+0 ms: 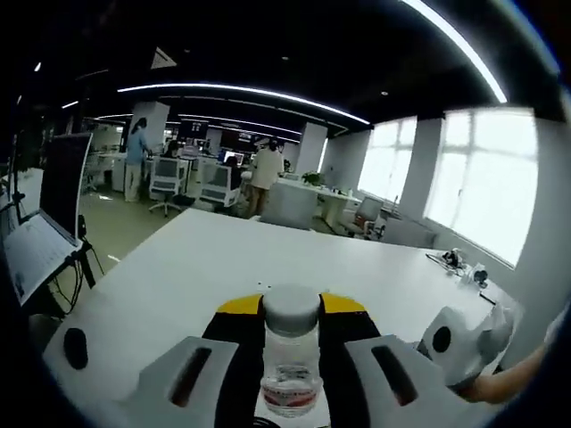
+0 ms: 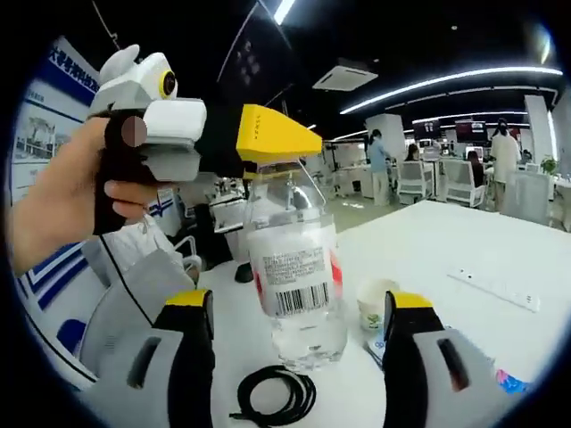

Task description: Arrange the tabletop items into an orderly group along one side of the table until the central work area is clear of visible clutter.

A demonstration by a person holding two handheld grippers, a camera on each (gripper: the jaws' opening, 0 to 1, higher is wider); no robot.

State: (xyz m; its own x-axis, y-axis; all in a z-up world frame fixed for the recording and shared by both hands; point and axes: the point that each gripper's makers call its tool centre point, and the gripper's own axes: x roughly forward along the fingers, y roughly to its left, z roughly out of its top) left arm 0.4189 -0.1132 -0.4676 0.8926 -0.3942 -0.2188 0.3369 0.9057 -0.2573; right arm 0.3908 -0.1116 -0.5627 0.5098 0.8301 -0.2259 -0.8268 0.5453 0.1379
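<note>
Between left gripper (image 1: 290, 374) fingers, water bottle (image 1: 291, 357) pinched, right gripper (image 2: 299, 343) fingers spread beside it

Bright daylight blows out the windows (image 1: 477, 174) on the right of the left gripper view, ceiling light strips (image 1: 245, 91) streak across a dark ceiling in both views, and fisheye bending softens and curves everything toward the edges.

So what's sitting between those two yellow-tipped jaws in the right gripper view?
In the right gripper view, a clear water bottle stands on the white table between the open right gripper, with a coiled black cable lying in front of it.
</note>
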